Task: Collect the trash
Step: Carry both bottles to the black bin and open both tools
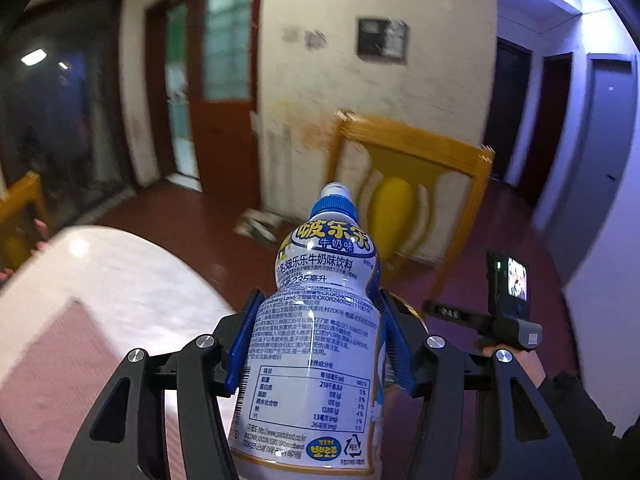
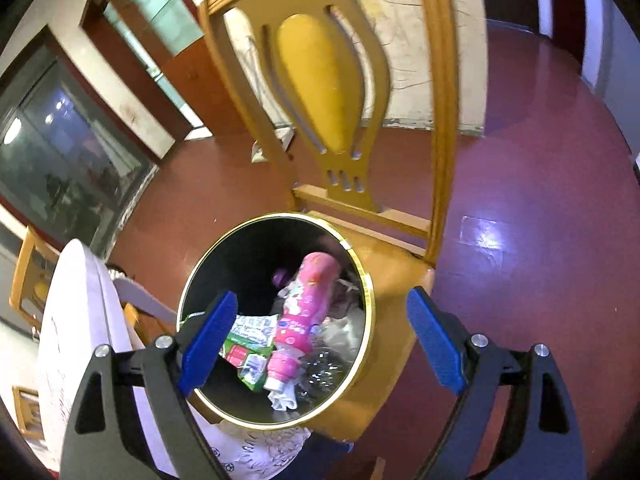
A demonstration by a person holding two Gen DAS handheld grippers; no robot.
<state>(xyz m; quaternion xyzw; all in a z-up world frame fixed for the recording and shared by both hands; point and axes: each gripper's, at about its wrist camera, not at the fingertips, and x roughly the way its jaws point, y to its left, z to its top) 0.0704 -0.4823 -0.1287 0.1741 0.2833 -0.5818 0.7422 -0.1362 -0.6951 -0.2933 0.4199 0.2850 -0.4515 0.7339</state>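
Observation:
My left gripper [image 1: 316, 320] is shut on a white and blue drink bottle [image 1: 316, 344] with a blue neck ring, held up in the air over the table edge. My right gripper [image 2: 320, 328] is open and empty, hovering above a round black trash bin with a gold rim [image 2: 370, 280] that stands on a yellow chair seat [image 2: 400, 280]. Inside the bin lie a pink bottle [image 2: 304, 312], a green and white wrapper [image 2: 248, 340], crumpled tissue [image 2: 282, 398] and clear plastic. The right gripper's body with its small screen shows in the left wrist view [image 1: 508, 300].
A round table with a pale cloth [image 1: 100, 300] is at the left, also in the right wrist view [image 2: 80, 320]. The yellow chair back [image 2: 324, 80] rises behind the bin and shows in the left wrist view [image 1: 404, 188]. Red floor [image 2: 540, 200], walls and doors surround.

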